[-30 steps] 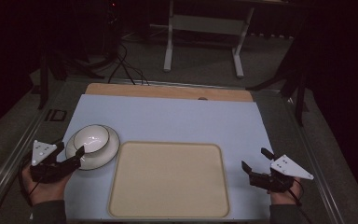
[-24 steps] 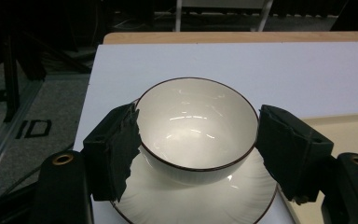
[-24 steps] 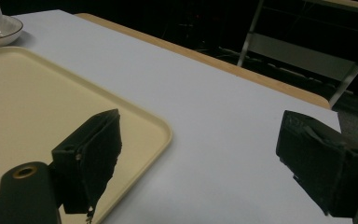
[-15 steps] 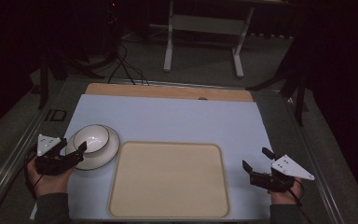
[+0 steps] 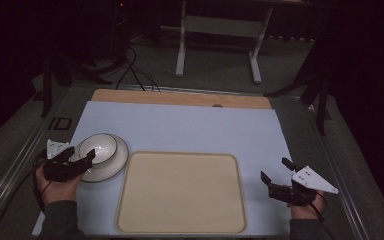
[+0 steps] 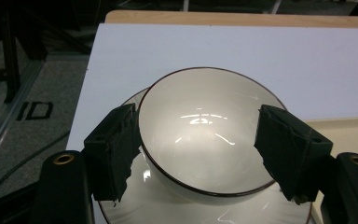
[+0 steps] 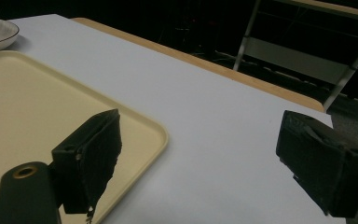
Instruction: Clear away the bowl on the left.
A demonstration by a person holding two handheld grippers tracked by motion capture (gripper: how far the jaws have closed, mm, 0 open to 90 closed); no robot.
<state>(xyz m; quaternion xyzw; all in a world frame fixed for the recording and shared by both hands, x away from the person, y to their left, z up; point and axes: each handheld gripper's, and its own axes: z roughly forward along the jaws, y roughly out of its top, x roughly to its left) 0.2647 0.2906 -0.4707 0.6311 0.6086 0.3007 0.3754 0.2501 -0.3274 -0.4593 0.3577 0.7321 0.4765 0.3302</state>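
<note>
Left gripper view: your left gripper (image 6: 198,156) stands open, jaws astride the bowl (image 6: 205,128), which sits on a plate (image 5: 116,159) near the table's (image 5: 190,125) left edge, just beside the tray (image 5: 180,192). Risk: closing off-centre could make the glazed bowl slip or drag the plate. Your right gripper (image 5: 276,176) hangs open near the right edge, holding nothing. Legible writing: "ID" (image 6: 36,110) on the floor beyond the table's left edge.
</note>
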